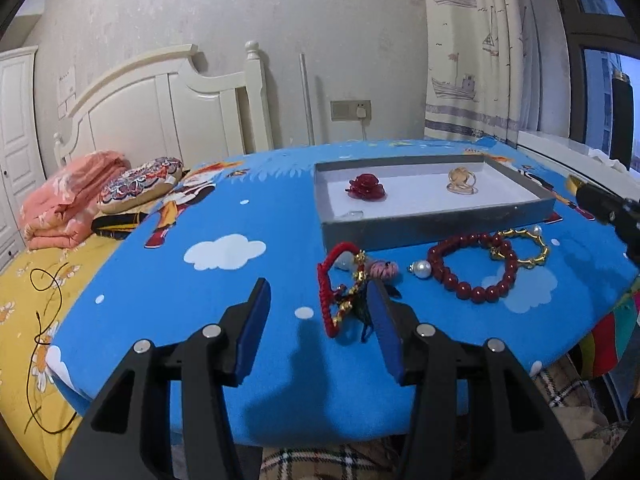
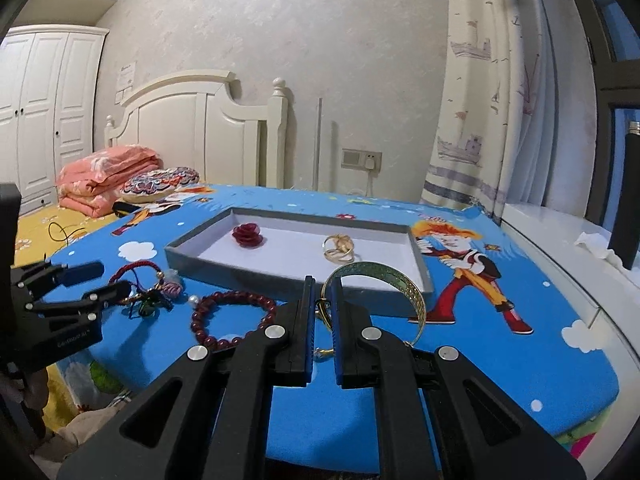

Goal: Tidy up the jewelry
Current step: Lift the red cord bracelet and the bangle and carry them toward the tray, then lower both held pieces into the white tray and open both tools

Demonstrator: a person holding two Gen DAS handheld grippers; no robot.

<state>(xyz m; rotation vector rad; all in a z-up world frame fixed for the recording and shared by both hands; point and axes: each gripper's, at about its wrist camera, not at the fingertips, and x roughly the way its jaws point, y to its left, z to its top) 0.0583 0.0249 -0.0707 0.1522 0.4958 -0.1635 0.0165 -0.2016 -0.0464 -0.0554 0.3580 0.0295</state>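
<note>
My left gripper stands open low over the blue cloth. A red cord bracelet with gold charms lies between its fingers, close to the right one, and the pads do not press on it. Beyond it lie a dark red bead bracelet, a pearl and a gold bracelet. My right gripper is shut on the rim of a gold bangle, held above the near wall of the grey tray. A red rose piece and a gold ring lie inside the tray.
The blue cartoon cloth covers a rounded table with its edge near me. A bed with a folded pink quilt and a patterned pillow is at the left. A curtain and a white windowsill are at the right.
</note>
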